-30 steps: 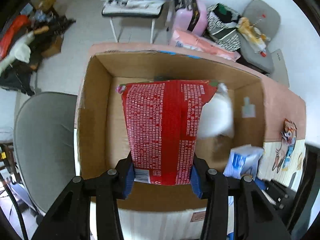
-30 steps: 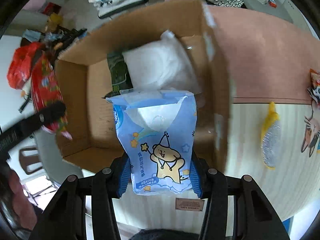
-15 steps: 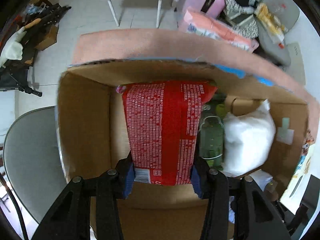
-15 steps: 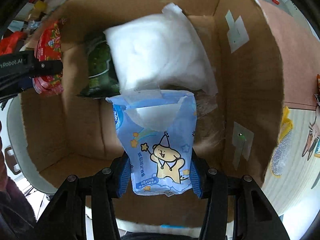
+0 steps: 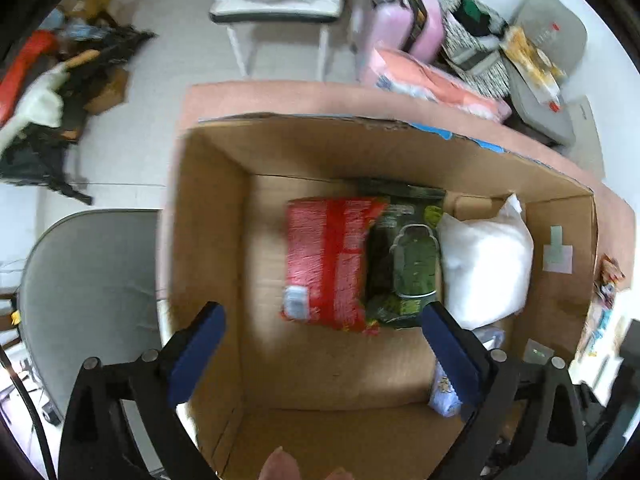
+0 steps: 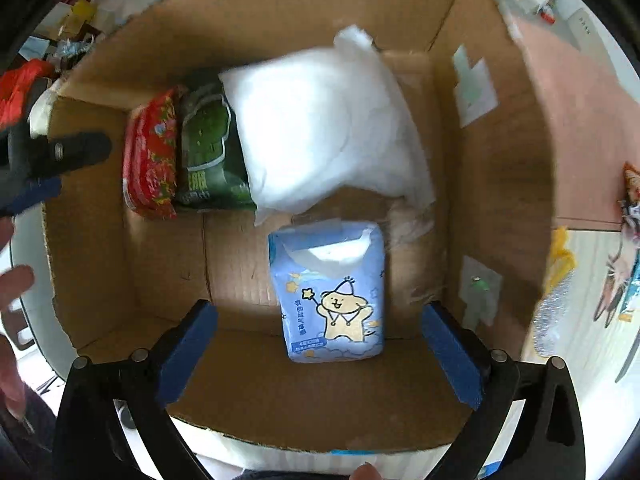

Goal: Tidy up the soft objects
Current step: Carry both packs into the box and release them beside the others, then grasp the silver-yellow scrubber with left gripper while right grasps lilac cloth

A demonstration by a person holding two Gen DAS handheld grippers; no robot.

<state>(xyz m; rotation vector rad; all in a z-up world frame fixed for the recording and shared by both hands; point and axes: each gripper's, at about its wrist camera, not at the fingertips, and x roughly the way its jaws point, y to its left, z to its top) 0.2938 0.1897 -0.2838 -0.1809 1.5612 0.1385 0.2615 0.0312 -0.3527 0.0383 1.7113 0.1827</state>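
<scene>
Both sets of fingers are spread wide with nothing between them. The left gripper (image 5: 322,354) hangs over the cardboard box (image 5: 208,240), and the red pack (image 5: 326,264) lies flat on the box floor just ahead of its fingers, pressed up against the green pack (image 5: 408,264), with the white pillow bag (image 5: 486,270) next along to the right. The right gripper (image 6: 318,350) is also over the box, and the blue tissue pack (image 6: 332,296) sits on the floor just in front of its fingers, close below the pillow bag.

Looks to me like both drops are done, so the thing to do well now is lift straight up and keep the fingers wide so nothing snags a soft wrapper.

Room-wise: the box walls rise on both sides, and the near wall is right under the fingers. There's bare cardboard floor left of the red pack and left of the tissues for more stuff.
</scene>
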